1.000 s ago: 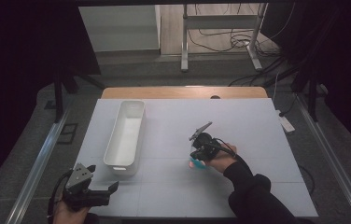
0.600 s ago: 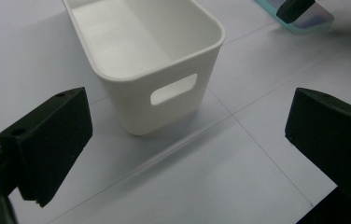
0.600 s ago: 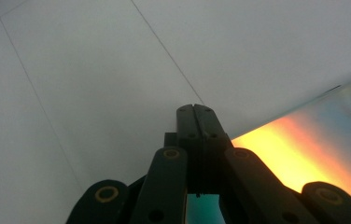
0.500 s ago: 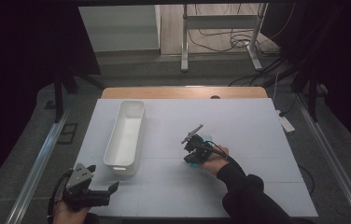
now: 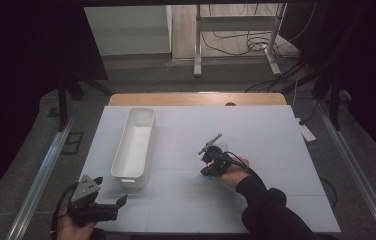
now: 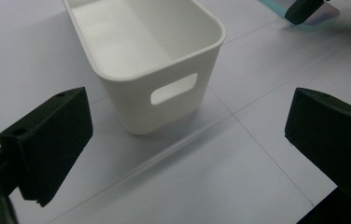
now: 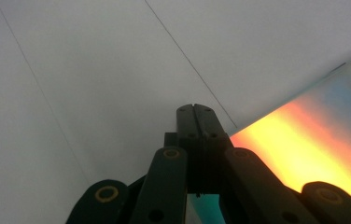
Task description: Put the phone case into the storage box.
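A thin flat piece with a rainbow sheen [image 7: 304,140] lies on the white table; its teal edge [image 5: 207,173] shows right of the middle. My right gripper [image 5: 209,170] points down at it. The black jaws [image 7: 197,109] are pressed together, with their tips at the piece's edge and nothing visibly between them. My left gripper [image 5: 117,207] hovers at the front left corner, open and empty. Its wide-apart jaws [image 6: 187,107] face the near end of a white bin [image 6: 164,116]. Beyond the bin, the right gripper's tip rests on the shiny piece [image 6: 320,16].
The long empty white bin [image 5: 137,141] stands left of the middle, its handle slot facing the front. A wooden strip [image 5: 196,99] runs along the table's far edge. Metal rails line both sides, and cables and frame legs lie on the floor behind.
The right gripper has tipped slightly to the left above the shiny piece. The left gripper and the bin have stayed put.
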`<state>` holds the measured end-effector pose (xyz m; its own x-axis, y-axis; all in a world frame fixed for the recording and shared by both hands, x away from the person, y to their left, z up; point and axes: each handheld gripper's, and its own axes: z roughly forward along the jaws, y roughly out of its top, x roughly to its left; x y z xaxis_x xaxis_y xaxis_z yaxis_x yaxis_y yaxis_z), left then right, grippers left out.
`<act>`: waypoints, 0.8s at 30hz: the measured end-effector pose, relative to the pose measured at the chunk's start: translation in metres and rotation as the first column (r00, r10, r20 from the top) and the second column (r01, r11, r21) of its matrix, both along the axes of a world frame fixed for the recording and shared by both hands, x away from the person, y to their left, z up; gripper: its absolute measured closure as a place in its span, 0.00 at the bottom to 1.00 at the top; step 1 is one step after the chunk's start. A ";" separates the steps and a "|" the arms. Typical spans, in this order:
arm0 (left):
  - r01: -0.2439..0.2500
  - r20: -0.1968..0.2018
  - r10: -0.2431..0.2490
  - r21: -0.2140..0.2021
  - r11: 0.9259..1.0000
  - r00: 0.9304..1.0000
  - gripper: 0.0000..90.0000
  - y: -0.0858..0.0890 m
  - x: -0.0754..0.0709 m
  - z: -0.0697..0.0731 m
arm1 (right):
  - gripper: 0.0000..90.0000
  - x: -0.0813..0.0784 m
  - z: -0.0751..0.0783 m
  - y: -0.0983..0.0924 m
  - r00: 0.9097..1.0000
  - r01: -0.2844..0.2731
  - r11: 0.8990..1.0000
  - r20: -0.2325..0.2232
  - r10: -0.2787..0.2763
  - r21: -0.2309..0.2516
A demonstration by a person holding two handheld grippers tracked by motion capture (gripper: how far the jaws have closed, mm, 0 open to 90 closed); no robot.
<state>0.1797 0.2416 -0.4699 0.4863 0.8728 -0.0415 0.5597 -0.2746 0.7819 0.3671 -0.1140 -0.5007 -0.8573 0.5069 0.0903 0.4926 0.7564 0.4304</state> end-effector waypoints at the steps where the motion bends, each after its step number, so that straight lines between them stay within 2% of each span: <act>1: 0.000 0.000 0.000 0.000 1.000 1.000 0.02 0.000 0.000 0.000 | 0.99 0.000 0.000 -0.002 1.000 0.003 1.000 0.001 -0.003 -0.004; 12: -0.001 -0.001 0.001 0.000 1.000 1.000 0.02 0.000 0.000 0.000 | 0.99 0.000 0.002 -0.023 0.999 0.045 0.999 -0.018 -0.045 -0.001; 24: -0.002 -0.002 0.002 -0.001 1.000 1.000 0.02 0.000 0.000 0.000 | 0.99 0.003 0.003 -0.042 0.997 0.080 0.997 -0.014 -0.080 -0.011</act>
